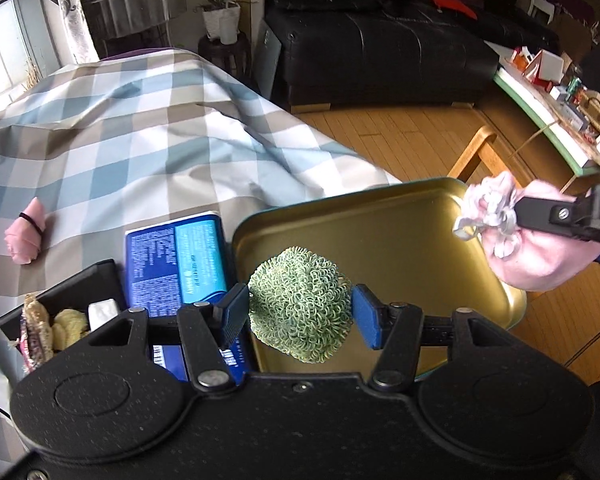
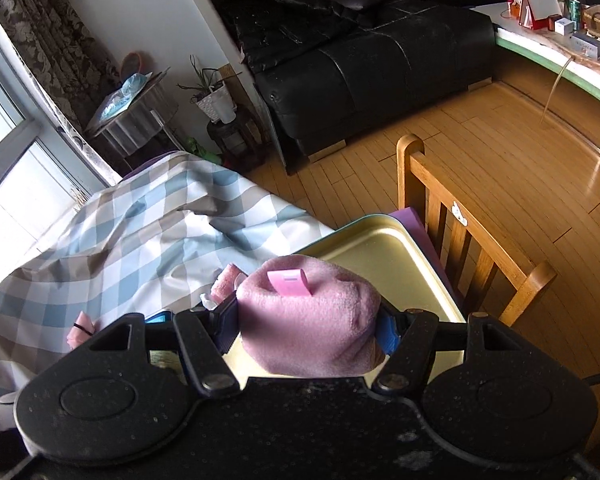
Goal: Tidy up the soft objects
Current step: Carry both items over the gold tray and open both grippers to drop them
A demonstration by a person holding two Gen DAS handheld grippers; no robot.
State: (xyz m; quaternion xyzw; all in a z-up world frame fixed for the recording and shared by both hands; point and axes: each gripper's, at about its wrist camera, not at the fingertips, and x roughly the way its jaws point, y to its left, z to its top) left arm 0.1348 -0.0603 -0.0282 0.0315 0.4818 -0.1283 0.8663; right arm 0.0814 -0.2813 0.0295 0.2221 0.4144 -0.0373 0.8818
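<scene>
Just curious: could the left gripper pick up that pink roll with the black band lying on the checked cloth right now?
Probably not: the left gripper is already shut on a green scrubber, though the pink roll lies uncovered.

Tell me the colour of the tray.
Gold inside, with a thin teal rim; the tray shows best in the left wrist view.

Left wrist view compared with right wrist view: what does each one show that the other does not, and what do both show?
Only the left wrist view shows the green scrubber gripped in the left tool, the blue box and the black bin. Only the right wrist view shows the pink tag on the pink plush and the whole chair. Both show the plush in the right tool, the gold tray and the checked cloth.
</scene>
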